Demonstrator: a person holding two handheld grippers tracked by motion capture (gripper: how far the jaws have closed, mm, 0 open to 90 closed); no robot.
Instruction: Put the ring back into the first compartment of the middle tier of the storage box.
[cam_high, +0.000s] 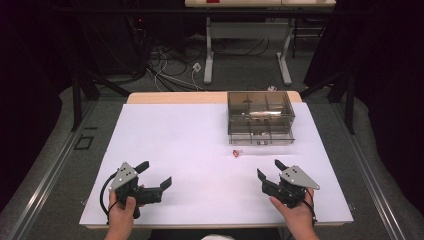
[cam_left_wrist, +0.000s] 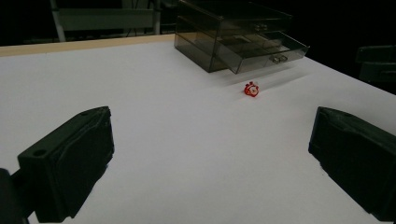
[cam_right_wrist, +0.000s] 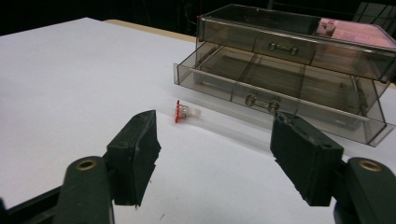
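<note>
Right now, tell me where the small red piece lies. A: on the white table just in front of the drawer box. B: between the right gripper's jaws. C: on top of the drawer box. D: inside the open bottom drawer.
A: the red piece rests on the table, apart from the drawer box and clear of both grippers.

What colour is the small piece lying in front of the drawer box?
Red with a clear stub; the small piece shows best in the right gripper view.

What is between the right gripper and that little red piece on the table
Nothing visible. Bare white table lies between the open right gripper and the small red piece, which lies in front of the smoky drawer box's pulled-out lower drawer.
</note>
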